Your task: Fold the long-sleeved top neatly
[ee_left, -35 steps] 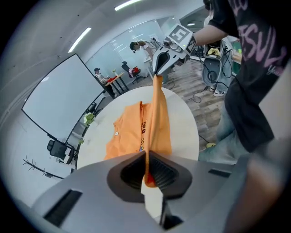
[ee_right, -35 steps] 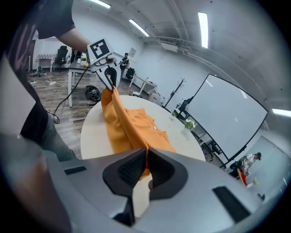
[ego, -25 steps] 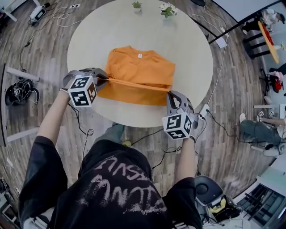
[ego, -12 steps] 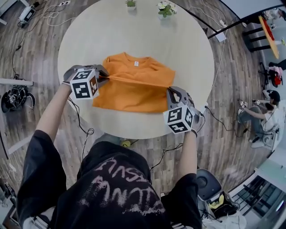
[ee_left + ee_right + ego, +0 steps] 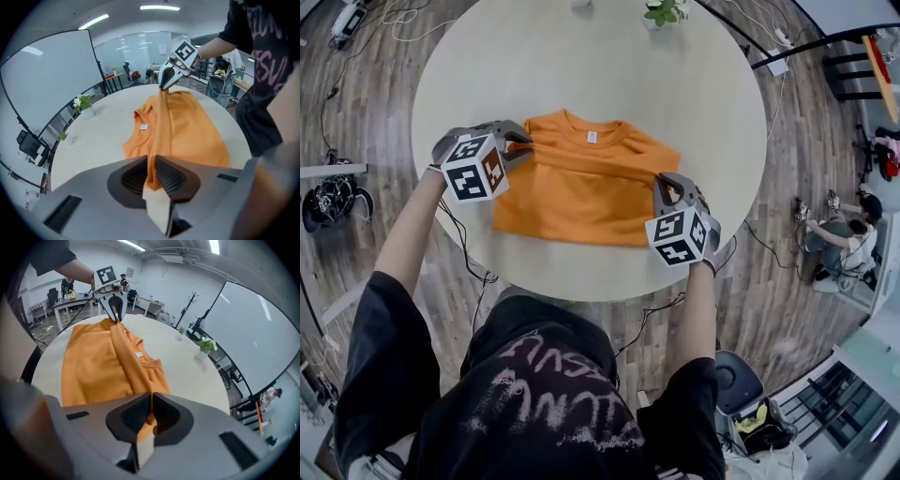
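The orange long-sleeved fabric top (image 5: 581, 192) lies on the round cream-coloured table (image 5: 703, 103). Its collar and small white neck label (image 5: 592, 137) sit on the far side of the line between the two sets of fingertips. The grey left gripper (image 5: 523, 142), with its marker cube, is at the garment's left edge and the grey right gripper (image 5: 663, 180) is at its right edge. A raised fold of cloth runs straight across the chest from one pair of fingers to the other. The rest of the body spreads flat on the tabletop on the person's side of that fold, nearer than both fingertips.

In the left gripper view the dark ribbed pads (image 5: 171, 178) stand a narrow way apart, and the fold of orange cloth fills the slot between them. These jaws have just been opening a little. The pads seem to touch the cloth on both sides, though the close view makes that hard to be sure of.

In the right gripper view the jaws are almost together, pinched on a thin edge of the orange cloth between the ribbed pads (image 5: 134, 415).

A small green potted plant (image 5: 661, 11) stands at the table's far rim, well beyond the right fingertips
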A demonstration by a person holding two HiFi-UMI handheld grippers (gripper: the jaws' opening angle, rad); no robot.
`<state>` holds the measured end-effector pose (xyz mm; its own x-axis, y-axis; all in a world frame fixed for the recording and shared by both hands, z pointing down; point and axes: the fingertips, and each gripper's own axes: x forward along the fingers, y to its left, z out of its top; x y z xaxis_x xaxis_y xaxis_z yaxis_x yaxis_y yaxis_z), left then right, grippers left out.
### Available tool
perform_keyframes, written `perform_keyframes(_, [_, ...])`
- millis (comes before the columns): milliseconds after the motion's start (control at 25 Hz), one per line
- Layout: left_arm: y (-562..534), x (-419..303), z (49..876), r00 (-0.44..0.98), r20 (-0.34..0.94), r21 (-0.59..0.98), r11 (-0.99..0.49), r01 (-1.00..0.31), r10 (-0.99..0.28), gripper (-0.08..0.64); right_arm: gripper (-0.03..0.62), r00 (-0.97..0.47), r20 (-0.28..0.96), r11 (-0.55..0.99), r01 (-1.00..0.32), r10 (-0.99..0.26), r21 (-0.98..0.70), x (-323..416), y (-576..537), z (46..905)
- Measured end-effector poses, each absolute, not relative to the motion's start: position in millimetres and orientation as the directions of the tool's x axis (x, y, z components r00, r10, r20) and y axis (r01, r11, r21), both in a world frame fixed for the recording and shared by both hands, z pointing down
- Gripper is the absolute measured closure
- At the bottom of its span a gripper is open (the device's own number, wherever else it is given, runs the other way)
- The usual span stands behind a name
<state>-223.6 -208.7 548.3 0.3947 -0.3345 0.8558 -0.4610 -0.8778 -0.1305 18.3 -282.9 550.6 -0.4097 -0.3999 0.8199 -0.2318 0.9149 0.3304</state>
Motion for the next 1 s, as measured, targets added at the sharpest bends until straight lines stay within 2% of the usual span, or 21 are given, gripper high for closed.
perform_keyframes(120, [-213,-235,540,0.388,0.844,-0.157,-0.863,-0.48,-0.37,0.492,0.571,-0.397,0.823,0.912,-0.234,-0.406,0.336,17,-287,557])
perform_keyframes(280, [-199,-231,531,0.428,0.841,-0.132,-0.894,-0.429,-0.33,0.486,0.568,-0.393,0.819,0.906,-0.232,-0.419,0.353,14,-291,556])
perform_keyframes(400, [-185,-227,539,0.423,0.859,-0.119,-0.917,-0.38,-0.287,0.41,0.552,-0.394,0.806,0.896,-0.234,-0.442,0.377,13,-296,551])
perform_keyframes(560, [-185,-231,558,0.384,0.876,-0.14,-0.915,-0.379,-0.293,0.399,0.545,-0.396,0.8,0.891,-0.258,-0.451,0.375,14,-299,546])
perform_keyframes(680, [-190,-235,565,0.376,0.878,-0.133,-0.906,-0.403,-0.296,0.414,0.538,-0.383,0.814,0.897,-0.246,-0.437,0.367,18,-297,552])
perform_keyframes(840, [-193,-239,573,0.375,0.883,-0.116,-0.907,-0.404,-0.28,0.501,0.549,-0.345,0.823,0.889,-0.251,-0.451,0.382,24,-300,564])
perform_keyframes(1000, [-200,-240,573,0.383,0.873,-0.129,-0.9,-0.417,-0.302,0.514,0.572,-0.339,0.81,0.875,-0.261,-0.479,0.408,22,-304,568])
